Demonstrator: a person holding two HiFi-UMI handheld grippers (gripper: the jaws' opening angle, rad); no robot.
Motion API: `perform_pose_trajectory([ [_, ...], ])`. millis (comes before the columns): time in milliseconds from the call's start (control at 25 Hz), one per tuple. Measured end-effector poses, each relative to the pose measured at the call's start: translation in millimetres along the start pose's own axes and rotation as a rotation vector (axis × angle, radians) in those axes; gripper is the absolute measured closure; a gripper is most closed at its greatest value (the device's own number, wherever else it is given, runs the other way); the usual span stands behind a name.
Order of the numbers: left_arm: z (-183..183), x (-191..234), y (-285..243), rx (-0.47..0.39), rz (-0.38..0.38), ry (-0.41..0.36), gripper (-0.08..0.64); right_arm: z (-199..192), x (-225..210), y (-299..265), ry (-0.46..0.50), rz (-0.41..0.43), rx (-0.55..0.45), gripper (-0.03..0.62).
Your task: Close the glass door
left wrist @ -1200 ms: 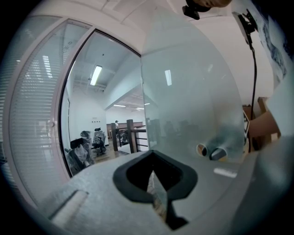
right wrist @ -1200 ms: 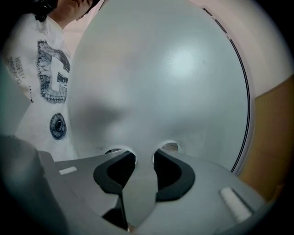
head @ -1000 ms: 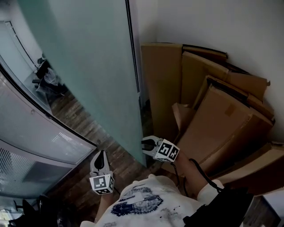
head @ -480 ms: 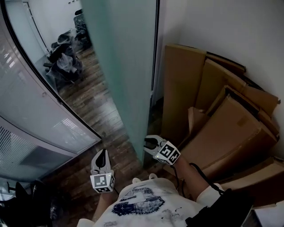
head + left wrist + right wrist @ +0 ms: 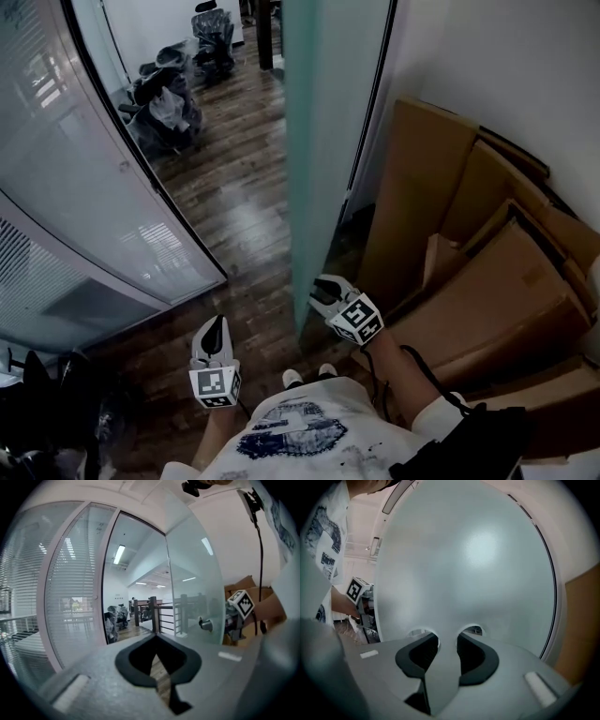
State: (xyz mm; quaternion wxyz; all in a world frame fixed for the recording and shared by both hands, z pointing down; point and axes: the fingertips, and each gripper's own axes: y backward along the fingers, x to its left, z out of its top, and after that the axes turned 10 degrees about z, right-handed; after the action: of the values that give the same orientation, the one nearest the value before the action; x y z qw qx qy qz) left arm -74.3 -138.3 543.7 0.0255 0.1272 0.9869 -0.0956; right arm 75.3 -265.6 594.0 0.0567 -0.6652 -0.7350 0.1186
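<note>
The frosted, pale green glass door [image 5: 323, 141] stands ajar, edge-on to the person, between the wooden floor [image 5: 234, 197] and stacked cardboard [image 5: 487, 281]. The right gripper [image 5: 322, 292] has its fingers [image 5: 476, 656] clamped on the door's pale handle [image 5: 443, 653]. The left gripper [image 5: 216, 328] hangs closed and empty.

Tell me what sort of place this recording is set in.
Most likely an office: a frosted glass door, a curved glass wall fitted with blinds, and office chairs parked in the room beyond.
</note>
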Motion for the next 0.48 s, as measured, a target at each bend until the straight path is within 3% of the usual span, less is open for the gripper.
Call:
perform_pose_trajectory([
  [240, -13.7, 27.0, 12.4, 0.030, 0.041, 0.016, 0.560, 9.6, -4.3, -33.1, -0.004, -0.031, -0.022, 0.460],
  [480, -2.7, 42.4, 17.7, -0.012, 0.071, 0.022, 0.560, 16.9, -8.7, -66.7, 0.009, -0.053, -0.020, 0.459],
])
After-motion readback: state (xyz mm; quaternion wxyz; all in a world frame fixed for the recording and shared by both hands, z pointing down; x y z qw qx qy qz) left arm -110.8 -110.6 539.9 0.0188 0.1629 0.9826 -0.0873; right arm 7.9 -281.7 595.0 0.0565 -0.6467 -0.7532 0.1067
